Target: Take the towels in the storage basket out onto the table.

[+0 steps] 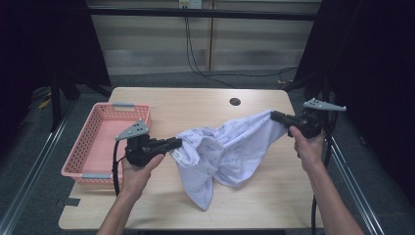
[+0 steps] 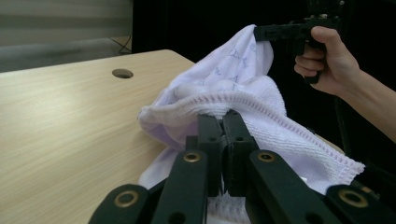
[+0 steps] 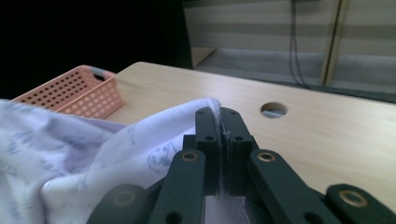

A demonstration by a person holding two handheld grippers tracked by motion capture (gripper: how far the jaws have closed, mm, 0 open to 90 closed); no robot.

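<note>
— Wooden table (image 1: 161, 105): what is held above it?
— A white towel (image 1: 230, 147) is held stretched at mid-table, one edge pinched by the left gripper (image 1: 177, 142), another clamped by the right gripper (image 1: 275, 116).

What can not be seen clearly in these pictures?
- Towel print: too small and blurred in the high view to read.
- Basket inside: the left gripper and its grey plate cover part in the high view.
- Towel edge in the right gripper: hidden between the shut jaws in the right gripper view.
- Towel's lower end: cut off by the bottom edge in the left gripper view.
</note>
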